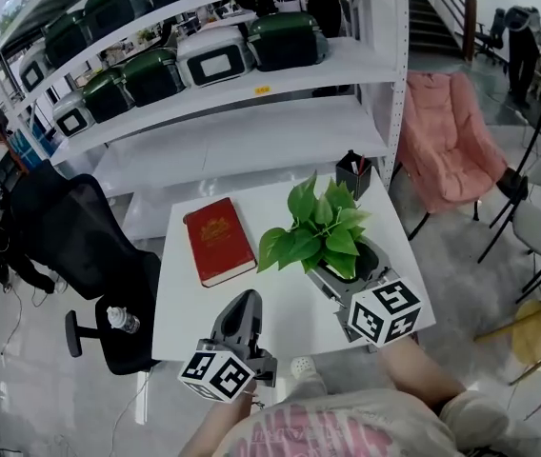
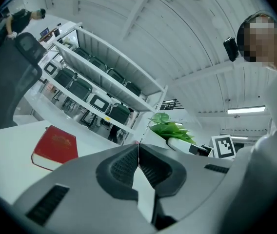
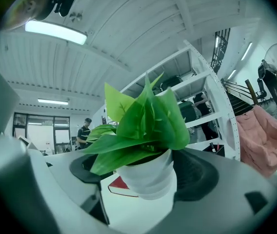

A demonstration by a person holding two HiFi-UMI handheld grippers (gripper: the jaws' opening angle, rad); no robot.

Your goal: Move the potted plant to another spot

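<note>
The potted plant [image 1: 316, 231], green leaves in a white pot, is above the right part of the white table [image 1: 280, 327]. My right gripper [image 1: 351, 267] is shut on the pot, one jaw on each side. In the right gripper view the pot [image 3: 146, 182] fills the gap of that gripper [image 3: 143, 172], and its underside shows above the tabletop. My left gripper [image 1: 247, 300] sits over the table's front left with its jaws shut on nothing; its tips [image 2: 138, 147] meet in the left gripper view, where the plant [image 2: 170, 129] stands off to the right.
A red book [image 1: 220, 241] lies on the table left of the plant. A black pen holder [image 1: 353, 174] stands at the far right corner. White shelves [image 1: 242, 112] with green and white cases rise behind. A black office chair [image 1: 90, 246] is at the left, a pink chair [image 1: 451, 141] at the right.
</note>
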